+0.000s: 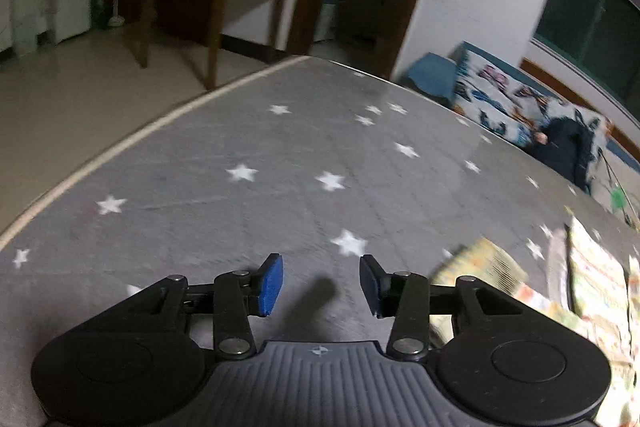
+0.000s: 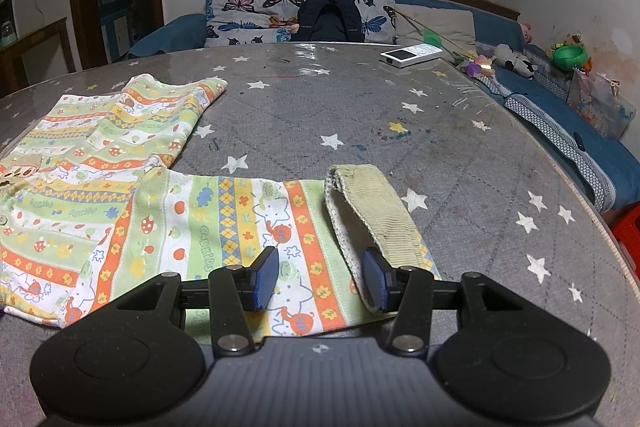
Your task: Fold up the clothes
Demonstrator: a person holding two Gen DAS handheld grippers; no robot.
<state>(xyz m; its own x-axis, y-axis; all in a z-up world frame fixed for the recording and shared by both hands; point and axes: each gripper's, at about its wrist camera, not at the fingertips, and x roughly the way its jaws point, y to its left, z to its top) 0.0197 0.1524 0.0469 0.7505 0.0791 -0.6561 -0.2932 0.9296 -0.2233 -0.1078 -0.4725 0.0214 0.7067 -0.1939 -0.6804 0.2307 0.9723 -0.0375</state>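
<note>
Table: the grey star-printed table (image 2: 360, 131) is spreading under both my claws.
Garment: the striped children's top (image 2: 132, 195) is lying flat on the table's left part, its sleeve reaching toward my right claw.
Cuff: the ribbed green cuff (image 2: 372, 211) is lying just ahead of my right fingers.
Right claw: my right gripper (image 2: 321, 279) is hovering spread wide over the sleeve, gripping nothing.
Left claw: my left gripper (image 1: 321, 285) is hanging spread apart over bare table, the garment at its right edge.

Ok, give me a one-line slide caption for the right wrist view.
Right gripper, fingers open, poised over the cuffed sleeve of a patterned child's top spread on a star-print table.
</note>
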